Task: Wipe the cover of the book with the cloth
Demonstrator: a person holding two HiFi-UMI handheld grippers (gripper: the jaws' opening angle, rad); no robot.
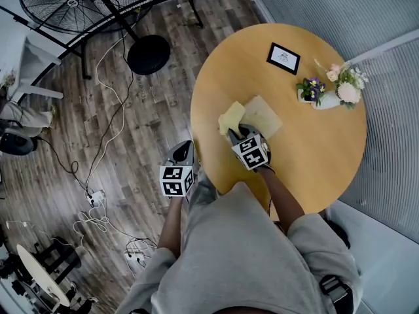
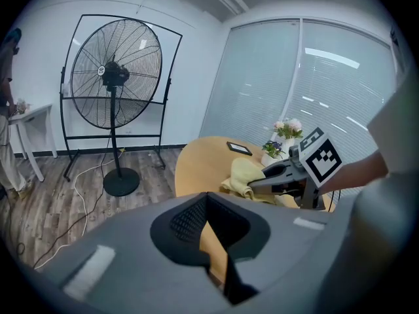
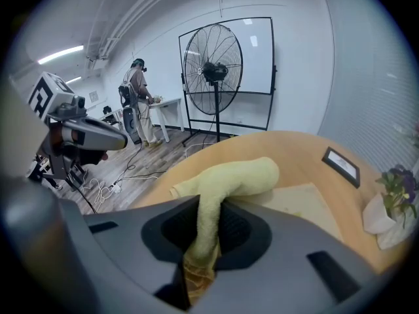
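Note:
On the round yellow table [image 1: 314,156] lies a pale cream book [image 1: 267,116], flat, near the table's left side. A yellow cloth [image 1: 230,118] drapes over the book's left edge. My right gripper [image 1: 237,133] is shut on the cloth [image 3: 229,178], which rises from between its jaws and bends over the book [image 3: 302,198]. My left gripper [image 1: 185,149] hangs off the table's left edge above the wooden floor, jaws together with nothing in them. From the left gripper view, the left gripper [image 2: 211,226] faces the right gripper [image 2: 254,185] and the cloth [image 2: 239,174].
A small black picture frame [image 1: 283,57], a purple flower pot [image 1: 309,90] and a vase of pale flowers [image 1: 340,91] stand at the table's far side. A big floor fan [image 1: 85,2] and loose cables [image 1: 98,201] occupy the floor to the left. A person [image 3: 139,100] stands far off.

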